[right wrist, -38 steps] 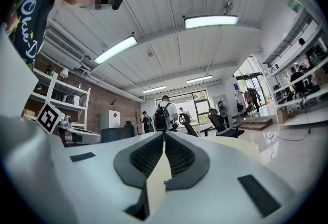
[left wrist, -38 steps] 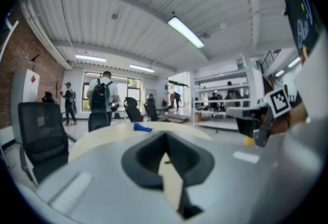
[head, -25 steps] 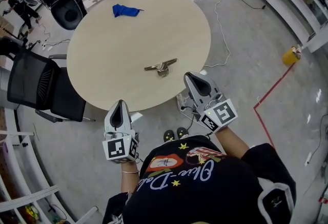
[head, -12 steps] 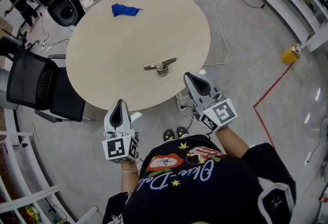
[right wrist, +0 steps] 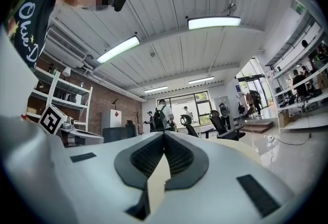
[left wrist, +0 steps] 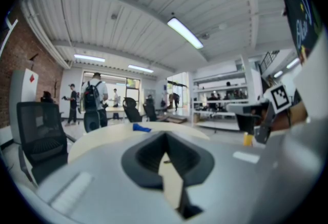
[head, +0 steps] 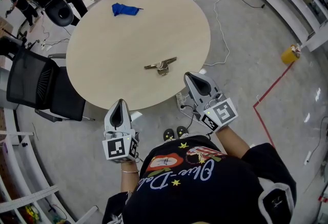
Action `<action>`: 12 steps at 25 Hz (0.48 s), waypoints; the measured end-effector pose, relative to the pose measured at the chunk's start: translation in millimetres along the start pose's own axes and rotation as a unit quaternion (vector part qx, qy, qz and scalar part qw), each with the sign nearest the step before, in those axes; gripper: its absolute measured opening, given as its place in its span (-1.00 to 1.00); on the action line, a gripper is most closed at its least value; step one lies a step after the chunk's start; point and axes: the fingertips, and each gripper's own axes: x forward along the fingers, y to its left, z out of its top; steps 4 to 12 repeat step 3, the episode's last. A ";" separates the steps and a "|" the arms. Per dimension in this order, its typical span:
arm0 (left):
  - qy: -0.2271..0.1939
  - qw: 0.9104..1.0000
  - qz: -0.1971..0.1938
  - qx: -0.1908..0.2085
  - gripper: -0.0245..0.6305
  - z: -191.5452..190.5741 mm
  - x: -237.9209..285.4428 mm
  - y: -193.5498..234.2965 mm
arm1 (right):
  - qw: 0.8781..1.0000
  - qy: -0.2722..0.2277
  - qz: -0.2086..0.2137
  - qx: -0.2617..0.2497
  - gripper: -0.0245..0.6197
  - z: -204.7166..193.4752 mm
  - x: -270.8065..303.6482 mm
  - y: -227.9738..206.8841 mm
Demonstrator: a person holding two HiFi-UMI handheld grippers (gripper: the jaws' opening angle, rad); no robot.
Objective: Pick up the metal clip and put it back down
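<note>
Seemingly empty, closed: left claw [head: 120, 103], right claw [head: 189, 76].

Metal clip [head: 161, 66], silvery, long thin handles, lying flat on the round table [head: 102, 59], near its front edge, untouched

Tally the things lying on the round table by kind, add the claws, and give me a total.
Metal clip: 1
Blue cloth: 1
Claws: 2 (left claw, right claw)
Total: 4
</note>
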 end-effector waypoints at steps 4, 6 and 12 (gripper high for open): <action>0.000 1.000 -0.002 0.000 -0.93 -0.8 -0.8 0.0 | 1.000 0.001 -0.001 -0.002 -0.88 -0.6 -0.8 0.6; 0.000 1.000 -0.002 0.000 -0.93 -0.8 -0.8 0.0 | 1.000 0.001 -0.001 -0.002 -0.88 -0.6 -0.8 0.6; 0.000 1.000 -0.002 0.000 -0.93 -0.8 -0.8 0.0 | 1.000 0.001 -0.001 -0.002 -0.88 -0.6 -0.8 0.6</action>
